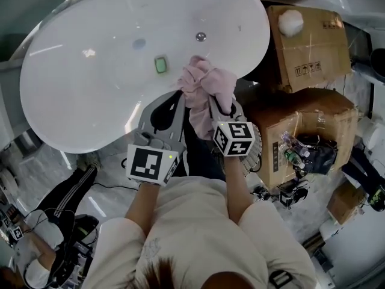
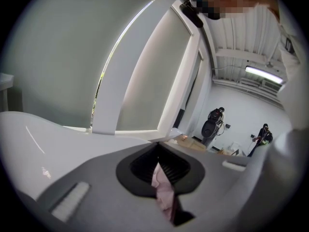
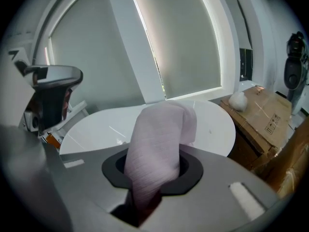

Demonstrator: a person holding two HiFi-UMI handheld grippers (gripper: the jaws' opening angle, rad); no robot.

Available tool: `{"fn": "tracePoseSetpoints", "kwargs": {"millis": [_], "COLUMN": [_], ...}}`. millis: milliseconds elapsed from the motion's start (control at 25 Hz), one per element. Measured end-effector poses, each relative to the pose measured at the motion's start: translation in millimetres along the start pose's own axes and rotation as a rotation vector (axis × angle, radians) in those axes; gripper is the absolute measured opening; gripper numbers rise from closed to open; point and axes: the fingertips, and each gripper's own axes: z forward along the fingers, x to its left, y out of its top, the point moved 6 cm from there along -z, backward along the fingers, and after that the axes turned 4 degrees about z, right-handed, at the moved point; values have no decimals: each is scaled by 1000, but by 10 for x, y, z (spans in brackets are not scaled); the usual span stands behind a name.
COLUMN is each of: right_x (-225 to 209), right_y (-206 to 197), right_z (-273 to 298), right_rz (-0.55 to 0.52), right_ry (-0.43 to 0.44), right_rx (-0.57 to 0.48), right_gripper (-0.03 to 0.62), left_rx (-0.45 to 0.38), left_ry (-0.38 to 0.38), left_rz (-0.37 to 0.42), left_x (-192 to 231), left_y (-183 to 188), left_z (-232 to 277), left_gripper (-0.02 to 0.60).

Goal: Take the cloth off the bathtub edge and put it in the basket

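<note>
— What's nearest?
— The left gripper and right gripper, both clamped on the cloth.
— Its look?
— Pale pink, finely ribbed, bunched, one fold drooping between them.
— Where?
— Beyond, at the white bathtub's near edge.

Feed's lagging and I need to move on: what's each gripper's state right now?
Left gripper: closed, fingers pinching a fold of the pink cloth.
Right gripper: closed, holding the same pink cloth.
</note>
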Motion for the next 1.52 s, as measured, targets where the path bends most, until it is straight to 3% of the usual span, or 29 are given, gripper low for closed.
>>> {"fn": "tracePoseSetpoints", "kwargs": {"millis": [480,920,1120,1520], "right_x": [366,808,846,859], "right_y": [781,1499,1585,1591], "right_z": [-731,-1319,-1394,-1430], "right_rz": [-3,-81,-50,-18], "right_ry": [8,70,86,71], "right_rx": [-201,-380,-419,-428], "right_gripper": [86,86,86,86], "left_rx": [-79,-198,-235,-222], "left_ry": [-23,-27,-24,-48], "left_rz": [41,93,100,108], "left_x": [13,60,62,48], "left_y": [468,1021,1105,1118], "left_z": [-295,-559,-604,-571], "left_gripper": [49,49,49,49]}}
